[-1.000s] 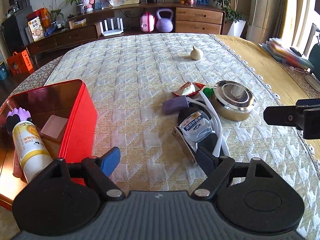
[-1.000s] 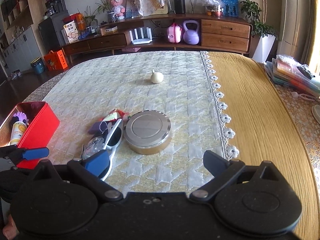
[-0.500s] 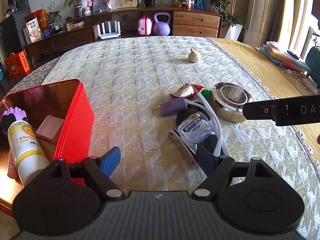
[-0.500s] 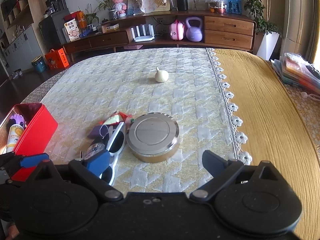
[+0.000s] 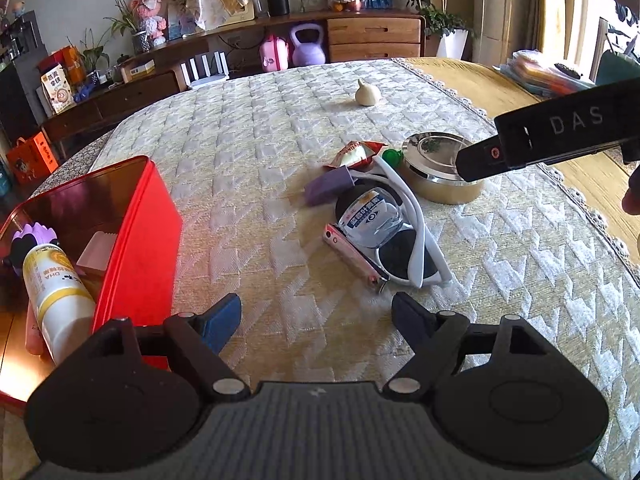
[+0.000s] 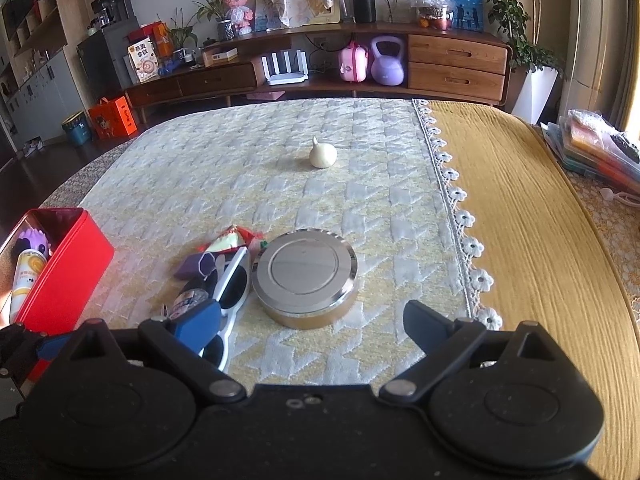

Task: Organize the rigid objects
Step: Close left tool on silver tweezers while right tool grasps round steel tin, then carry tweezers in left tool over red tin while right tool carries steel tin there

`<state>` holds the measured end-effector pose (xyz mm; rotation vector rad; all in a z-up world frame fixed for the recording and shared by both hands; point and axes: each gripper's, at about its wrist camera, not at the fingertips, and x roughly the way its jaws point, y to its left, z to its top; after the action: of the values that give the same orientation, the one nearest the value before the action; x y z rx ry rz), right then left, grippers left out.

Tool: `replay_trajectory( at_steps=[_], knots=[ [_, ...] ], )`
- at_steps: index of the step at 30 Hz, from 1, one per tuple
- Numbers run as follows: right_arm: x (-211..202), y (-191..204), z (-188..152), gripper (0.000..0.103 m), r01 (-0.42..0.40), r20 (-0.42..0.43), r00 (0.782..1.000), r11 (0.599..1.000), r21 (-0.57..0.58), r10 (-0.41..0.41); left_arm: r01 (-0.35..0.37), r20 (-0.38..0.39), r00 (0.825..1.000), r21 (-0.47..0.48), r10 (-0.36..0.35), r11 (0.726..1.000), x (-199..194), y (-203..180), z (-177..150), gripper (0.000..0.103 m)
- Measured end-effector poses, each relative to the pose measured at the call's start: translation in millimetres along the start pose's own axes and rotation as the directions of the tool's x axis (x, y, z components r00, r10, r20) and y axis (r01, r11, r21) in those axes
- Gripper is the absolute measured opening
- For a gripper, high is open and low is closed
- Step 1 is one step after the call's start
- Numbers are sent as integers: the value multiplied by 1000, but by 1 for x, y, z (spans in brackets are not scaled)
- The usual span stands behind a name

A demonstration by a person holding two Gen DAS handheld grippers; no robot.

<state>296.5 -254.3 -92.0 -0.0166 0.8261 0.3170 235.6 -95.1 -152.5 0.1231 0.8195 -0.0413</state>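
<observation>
At nine o'clock from the central clutter stands an open red metal tin (image 5: 136,240), its wall upright on the quilted cream tablecloth (image 5: 260,152). Inside it lie a white bottle with a yellow label (image 5: 54,300), a purple ridged toy (image 5: 34,236) beyond it and a pale pink flat block (image 5: 98,248).

The left gripper (image 5: 316,316) hovers at six o'clock with its jaws spread wide and nothing between them.

At the centre sits the pile: a purple rectangular block (image 5: 328,186), a red and white snack packet (image 5: 354,154) at its twelve o'clock, a small clear plastic bottle (image 5: 370,216) lying across white-framed dark sunglasses (image 5: 408,240), and a pink metal nail clipper (image 5: 352,254) just beside them.

A round silver-lidded gold tin (image 6: 306,278) touches the sunglasses at three o'clock. A cream garlic bulb (image 6: 322,156) rests well apart at twelve o'clock.

The right gripper (image 6: 312,326) hangs near the round tin, jaws spread and empty.
</observation>
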Motion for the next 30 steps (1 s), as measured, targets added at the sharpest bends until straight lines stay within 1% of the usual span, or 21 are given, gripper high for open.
replay_trajectory(
  at_steps=[4,7,8,10,11,12,16,17,18,19,20,21,22,23,24,30],
  knots=[
    [7,1,4,96,3,-9,1000,1000,-14,-3,-9,18,1000,28,8,1000,5,-4,5,82],
    [17,4,7,95,4,-17,1000,999,-33,-5,-7,23,1000,24,6,1000,10,-4,9,82],
    [21,5,7,94,6,-21,1000,999,-40,-7,-2,23,1000,18,1,1000,12,-3,10,80],
    [29,8,9,91,7,-26,1000,999,-53,-9,14,25,1000,7,-14,1000,14,-2,13,74],
    [32,10,10,91,8,-26,1000,998,-60,-9,24,26,999,4,-24,1000,15,-2,13,69],
    [36,13,11,90,9,-25,1000,997,-72,-11,35,28,999,2,-35,999,15,-2,13,61],
    [47,18,13,86,21,-24,999,994,-108,-24,71,38,997,8,-71,997,14,-4,12,45],
    [49,17,14,86,18,-26,999,994,-108,-21,76,41,996,9,-76,997,13,-4,12,37],
    [51,17,13,85,18,-27,999,994,-109,-21,76,42,996,8,-76,997,12,-4,12,32],
    [53,17,13,85,21,-28,999,994,-110,-25,76,42,996,3,-76,997,12,-4,12,31],
    [55,16,12,82,24,-31,999,994,-110,-28,77,42,996,-5,-77,997,12,-2,11,28],
    [57,15,12,80,26,-35,999,994,-106,-30,74,42,996,-14,-73,997,11,0,11,22],
    [59,14,11,79,29,-37,999,994,-102,-33,71,41,997,-21,-70,997,11,2,11,20],
    [60,14,11,78,31,-38,999,995,-98,-34,70,38,997,-31,-68,997,11,5,11,14],
    [60,13,10,76,35,-35,999,995,-98,-38,67,36,997,-35,-66,997,11,7,11,12],
    [54,16,6,75,52,-11,998,993,-102,-54,66,21,998,-68,-65,995,10,18,12,11]
  ],
)
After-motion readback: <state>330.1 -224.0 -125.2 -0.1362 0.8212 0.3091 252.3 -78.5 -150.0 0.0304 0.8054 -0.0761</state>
